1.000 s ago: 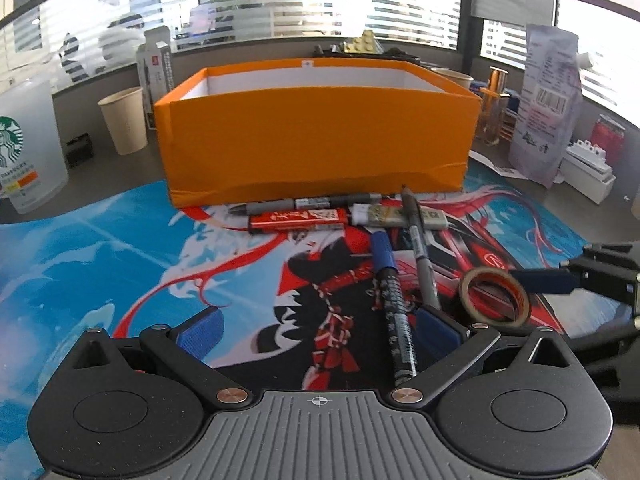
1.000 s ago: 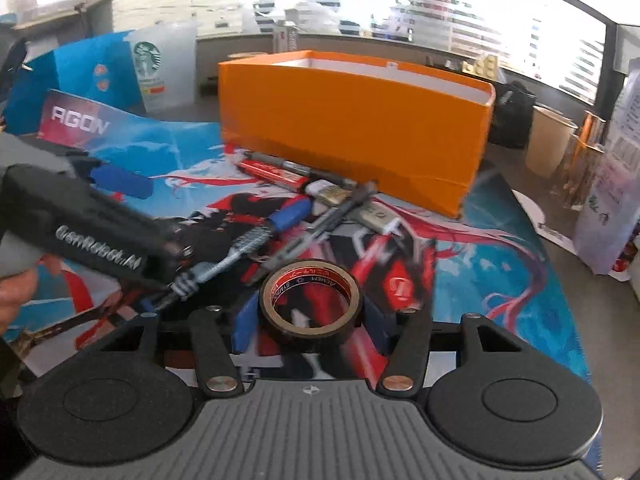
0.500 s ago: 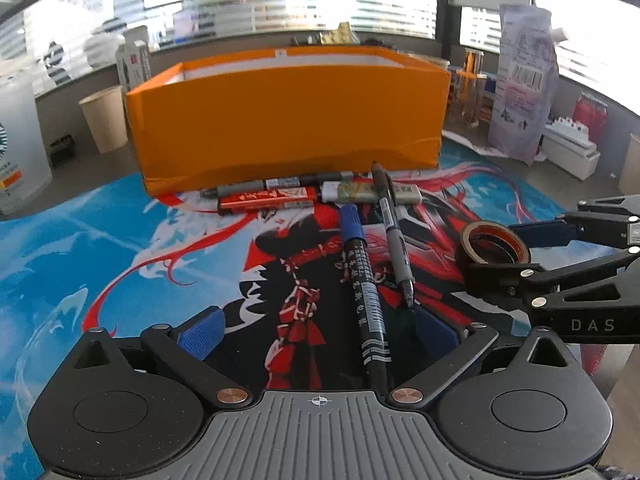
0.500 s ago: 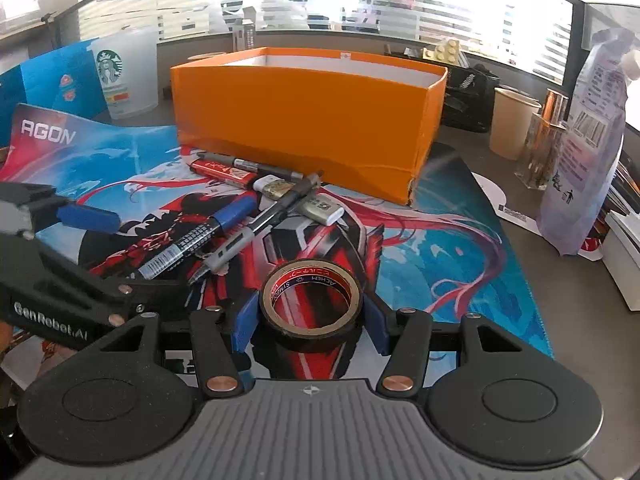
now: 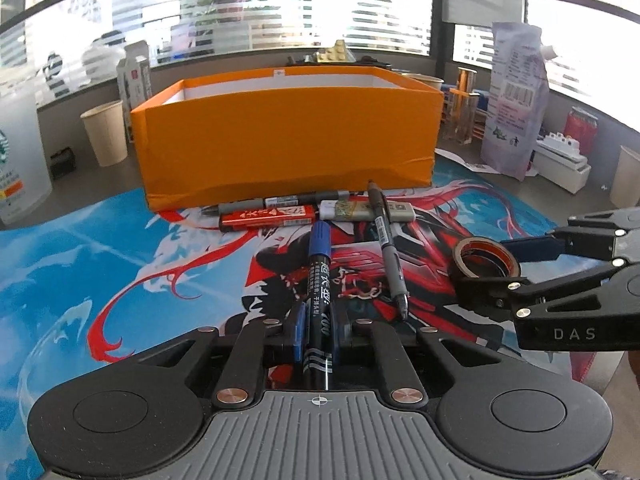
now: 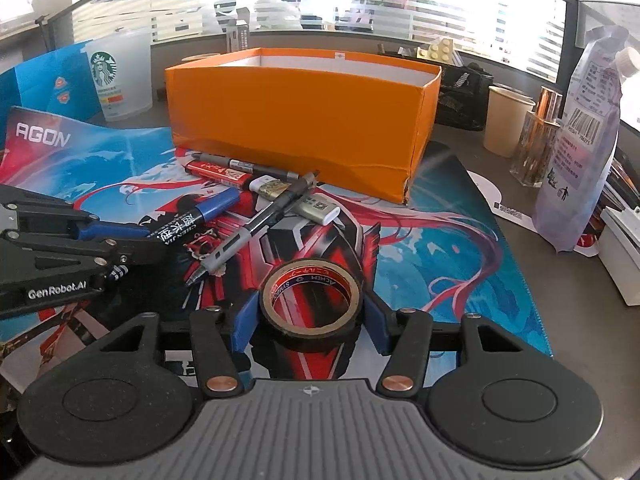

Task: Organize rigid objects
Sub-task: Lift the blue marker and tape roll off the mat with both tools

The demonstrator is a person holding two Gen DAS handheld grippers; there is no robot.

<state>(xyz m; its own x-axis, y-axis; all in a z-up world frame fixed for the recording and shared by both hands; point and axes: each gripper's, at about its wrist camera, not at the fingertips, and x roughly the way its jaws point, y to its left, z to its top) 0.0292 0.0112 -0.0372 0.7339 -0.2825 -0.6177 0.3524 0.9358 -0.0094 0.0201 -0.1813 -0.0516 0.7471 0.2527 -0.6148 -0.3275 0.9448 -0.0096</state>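
A black marker with a blue cap (image 5: 319, 276) lies on the printed mat, pointing at the orange box (image 5: 288, 144). My left gripper (image 5: 316, 320) is closing on its barrel, and both blue pads press it. In the right wrist view that gripper (image 6: 132, 242) reaches in from the left over the marker (image 6: 192, 224). My right gripper (image 6: 310, 312) is shut on a roll of dark tape (image 6: 276, 308), one pad on each side. From the left wrist view the tape (image 5: 464, 258) sits between the right gripper (image 5: 492, 268) fingers.
A grey pen (image 5: 386, 240), a red case (image 5: 266, 216), a white eraser-like block (image 5: 364, 210) and another pen (image 5: 280, 202) lie before the box. A paper cup (image 5: 105, 132), Starbucks cup (image 6: 116, 76), purple pouch (image 6: 580, 140) and white box (image 5: 560, 160) ring the mat (image 5: 100, 260).
The left gripper's jaws went from wide open around the marker to shut on its barrel. The right gripper kept its hold on the tape roll.
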